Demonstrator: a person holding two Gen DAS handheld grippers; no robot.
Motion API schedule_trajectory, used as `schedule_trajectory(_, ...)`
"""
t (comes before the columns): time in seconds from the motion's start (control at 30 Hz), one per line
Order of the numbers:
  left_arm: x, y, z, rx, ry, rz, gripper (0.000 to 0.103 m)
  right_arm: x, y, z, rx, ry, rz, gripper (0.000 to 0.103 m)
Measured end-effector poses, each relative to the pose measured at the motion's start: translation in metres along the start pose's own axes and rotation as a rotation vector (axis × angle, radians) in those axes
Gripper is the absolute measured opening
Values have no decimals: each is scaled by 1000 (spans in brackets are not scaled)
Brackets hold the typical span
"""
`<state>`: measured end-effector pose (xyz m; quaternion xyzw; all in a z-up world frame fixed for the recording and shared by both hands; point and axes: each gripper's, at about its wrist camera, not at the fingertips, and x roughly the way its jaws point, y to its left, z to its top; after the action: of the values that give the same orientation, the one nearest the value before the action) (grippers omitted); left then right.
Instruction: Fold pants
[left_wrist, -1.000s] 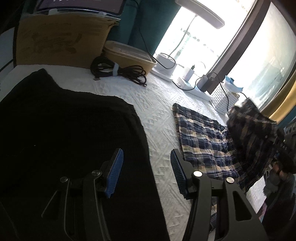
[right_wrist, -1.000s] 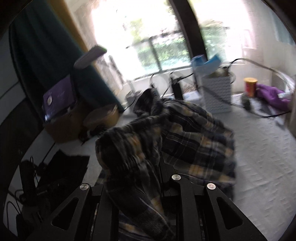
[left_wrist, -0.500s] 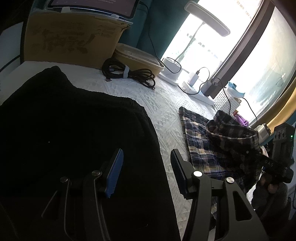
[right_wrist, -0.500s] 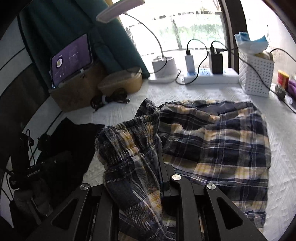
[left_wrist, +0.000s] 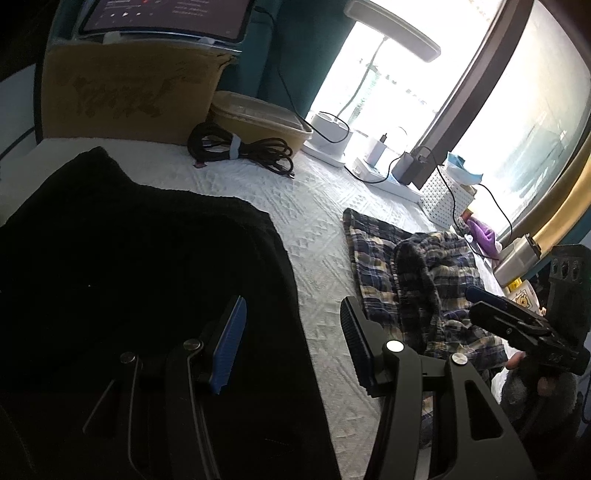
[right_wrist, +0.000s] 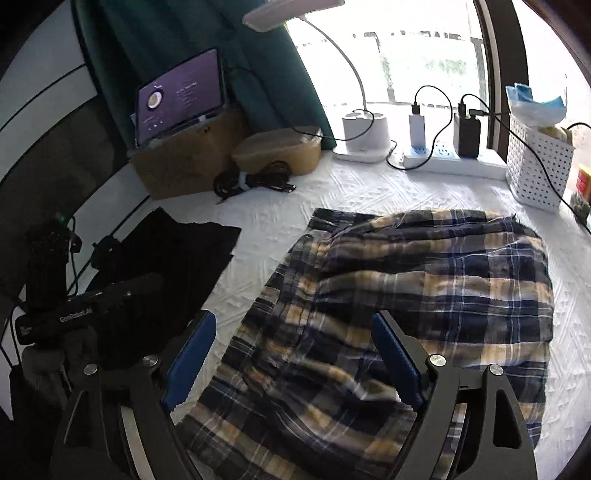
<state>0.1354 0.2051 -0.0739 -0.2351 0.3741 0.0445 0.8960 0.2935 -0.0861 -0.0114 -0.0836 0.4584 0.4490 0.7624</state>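
Two tools | right tool (right_wrist: 291, 354) opening, pads clear of plaid pants (right_wrist: 424, 295) beneath | left tool (left_wrist: 291, 343) half-open, empty

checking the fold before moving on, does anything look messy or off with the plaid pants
Yes. The plaid pants lie in a rumpled heap on the white cover: the folded-over part bulges, its edges don't line up, and the waistband side is bunched.

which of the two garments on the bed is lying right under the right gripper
The plaid pants, checked in navy and yellow, lie beneath the right gripper, whose jaws are opening. The plain black garment lies off to the left.
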Motion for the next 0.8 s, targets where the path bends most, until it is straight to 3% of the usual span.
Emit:
schedule_trajectory(0.17, 1, -22, 3, 41, 6, -3, 53, -17, -17, -4, 35, -37, 3, 87)
schedule_trajectory(0.37, 16, -68, 5, 125, 25, -59, 53, -47, -56, -11, 107, -100, -40, 87)
schedule_trajectory(0.47, 29, -93, 3, 170, 50, -103, 54, -63, -81, -19, 156, -128, -73, 87)
schedule_trajectory(0.53, 41, -107, 1, 191, 72, -130, 61, -71, -99, -25, 193, -140, -92, 87)
schedule_trajectory(0.8, 93, -134, -10, 236, 194, -133, 61, -104, -158, -56, 318, -173, -160, 87)
